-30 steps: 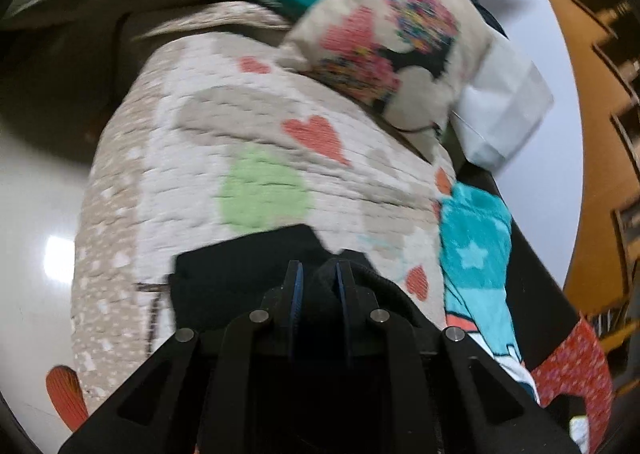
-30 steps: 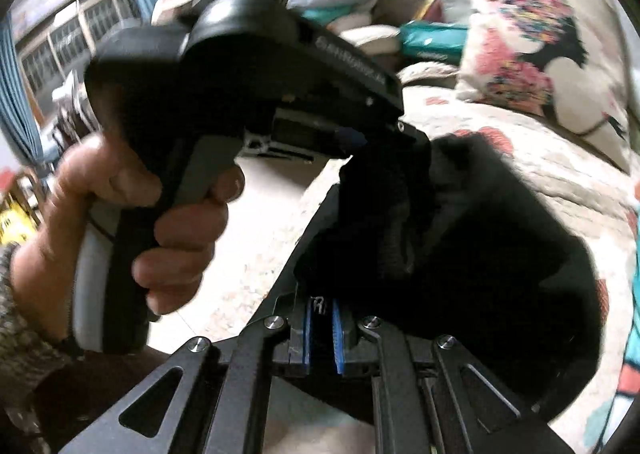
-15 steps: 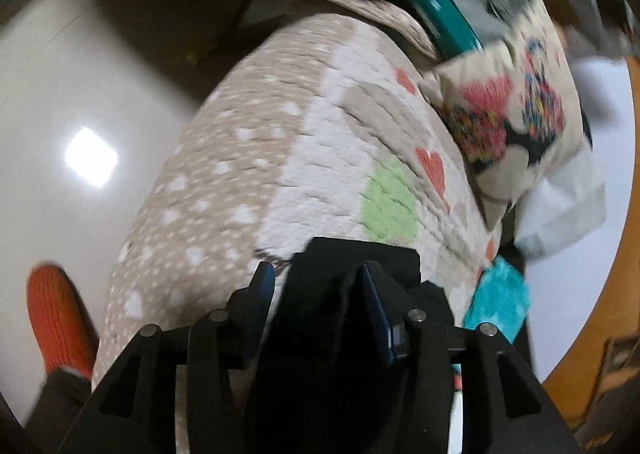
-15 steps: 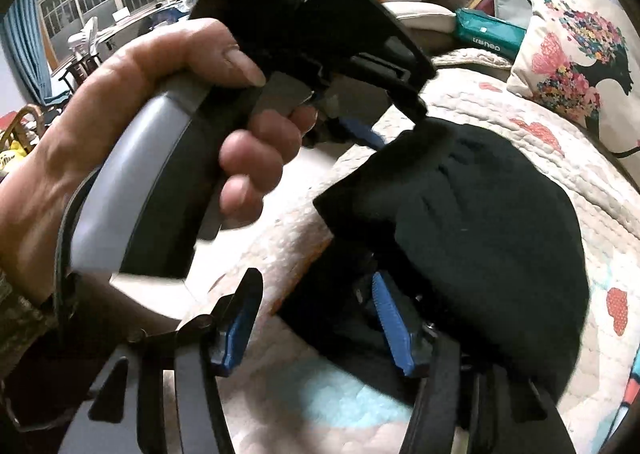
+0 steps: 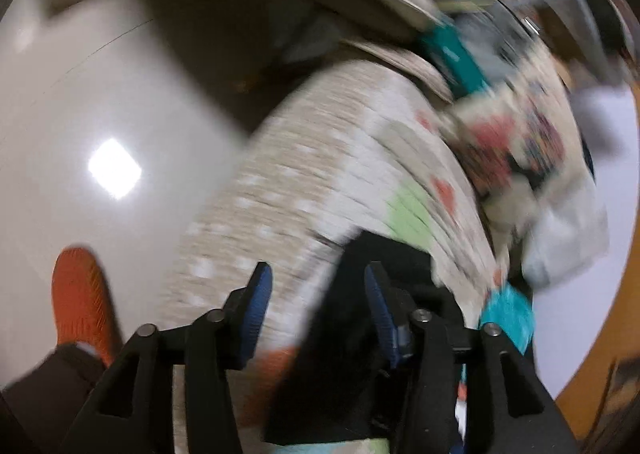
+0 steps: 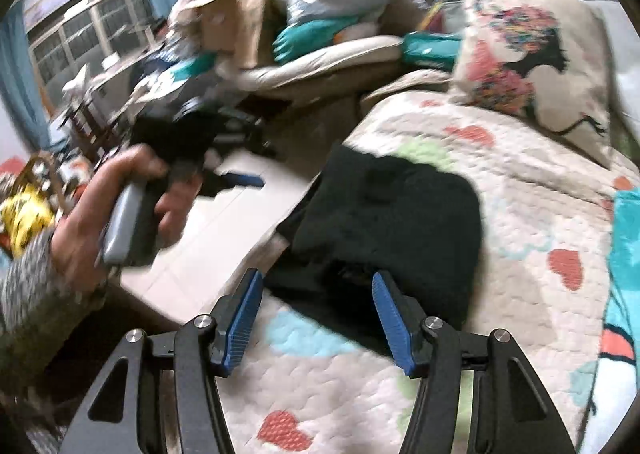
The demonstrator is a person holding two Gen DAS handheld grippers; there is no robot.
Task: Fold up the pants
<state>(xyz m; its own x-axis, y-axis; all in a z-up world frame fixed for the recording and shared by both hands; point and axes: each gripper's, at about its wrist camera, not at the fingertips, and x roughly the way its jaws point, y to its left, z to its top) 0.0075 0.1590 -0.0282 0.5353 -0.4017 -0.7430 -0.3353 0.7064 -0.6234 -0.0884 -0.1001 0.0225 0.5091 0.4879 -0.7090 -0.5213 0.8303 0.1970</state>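
From the left wrist camera, the picture is smeared with motion blur. The left gripper (image 5: 316, 294) stands wide open with nothing between its blue pads (image 5: 256, 302). The black pants (image 5: 384, 294) lie on the quilt (image 5: 320, 181), under and beyond the right-hand finger; the left-hand finger hangs over bare quilt. Left of the quilt is a pale shiny floor (image 5: 100, 101), with an orange sock (image 5: 78, 294) at the near left. A patterned pillow (image 5: 516, 141) sits at the far right of the quilt.

From the right wrist camera, the right gripper (image 6: 318, 314) is also wide open and empty. The pants (image 6: 396, 221) lie as a folded dark bundle on the quilt (image 6: 520, 262), just beyond the fingertips and close to the quilt's left edge. To the left, over the floor (image 6: 208, 254), a hand (image 6: 132, 205) grips the handle of the left gripper (image 6: 240, 179), well clear of the pants. The pillow (image 6: 528, 65) leans at the far right.
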